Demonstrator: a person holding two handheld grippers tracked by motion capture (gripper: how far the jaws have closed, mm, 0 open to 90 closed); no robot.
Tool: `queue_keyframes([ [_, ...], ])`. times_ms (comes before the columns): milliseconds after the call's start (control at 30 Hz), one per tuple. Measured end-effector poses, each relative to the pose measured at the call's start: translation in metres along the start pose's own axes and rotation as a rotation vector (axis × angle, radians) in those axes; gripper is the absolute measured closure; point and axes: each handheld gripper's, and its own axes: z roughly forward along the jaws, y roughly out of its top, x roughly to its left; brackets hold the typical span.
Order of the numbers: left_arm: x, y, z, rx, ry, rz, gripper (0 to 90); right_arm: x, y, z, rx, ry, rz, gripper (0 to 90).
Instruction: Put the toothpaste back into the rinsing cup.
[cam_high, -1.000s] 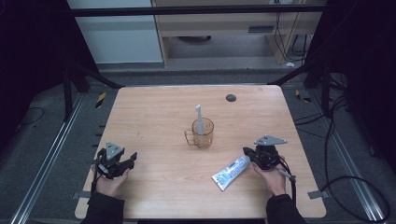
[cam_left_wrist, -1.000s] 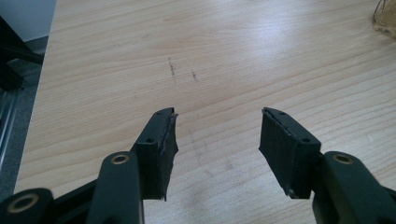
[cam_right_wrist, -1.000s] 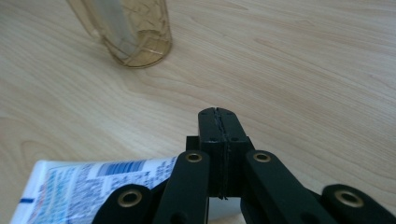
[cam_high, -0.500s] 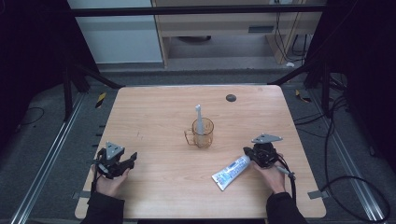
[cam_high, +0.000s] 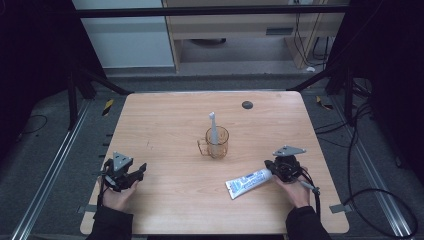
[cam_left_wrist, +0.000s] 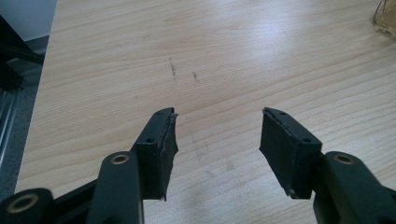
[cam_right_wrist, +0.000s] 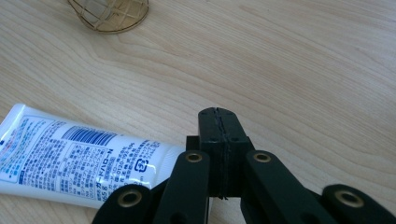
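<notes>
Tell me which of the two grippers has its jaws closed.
The right gripper, beside the toothpaste tube: its jaws press together. The left gripper stands wide open over bare table.

The left claw (cam_high: 139, 170) sits low over the near left part of the bench (cam_high: 165, 125), held in the person's left hand (cam_high: 118, 196), whose dark sleeve comes in from the bottom edge. In the left gripper view its two black jaws stand wide apart with bare wood between them. The right claw (cam_high: 270, 167) is held in the right hand (cam_high: 296, 191) at the near right, pointing left across the bench. In the right gripper view its jaws are pressed flat together, pad against pad, with nothing between them
</notes>
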Motion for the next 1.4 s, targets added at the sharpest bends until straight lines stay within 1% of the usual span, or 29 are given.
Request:
queue_keyframes([
  [167,0.000,0.000,-0.001,-0.002,0.000,-0.001,44.8,0.001,-0.003,-0.005,0.010,-0.013,-0.023,90.0],
  [300,0.000,0.000,-0.001,-0.003,-0.001,-0.001,44.8,0.001,-0.008,-0.011,0.015,-0.005,-0.019,90.0],
  [433,0.000,0.000,-0.001,-0.002,-0.001,-0.001,44.8,0.004,-0.012,-0.016,0.015,0.005,-0.034,90.0],
  [700,0.001,0.000,-0.002,-0.005,-0.001,-0.003,44.7,0.007,-0.018,-0.024,0.029,0.007,-0.038,90.0],
  [1000,0.001,0.000,-0.002,-0.006,0.000,-0.002,44.6,0.012,-0.026,-0.034,0.026,0.039,-0.043,90.0],
  [1200,0.001,0.000,-0.002,-0.007,0.001,-0.004,44.4,0.016,-0.033,-0.039,0.032,0.044,-0.040,90.0],
  [1233,0.001,0.000,-0.002,-0.007,0.001,-0.004,44.4,0.016,-0.034,-0.040,0.032,0.045,-0.050,90.0],
  [1400,0.001,0.000,-0.002,-0.009,0.002,-0.004,44.3,0.022,-0.037,-0.042,0.038,0.060,-0.048,90.0],
])
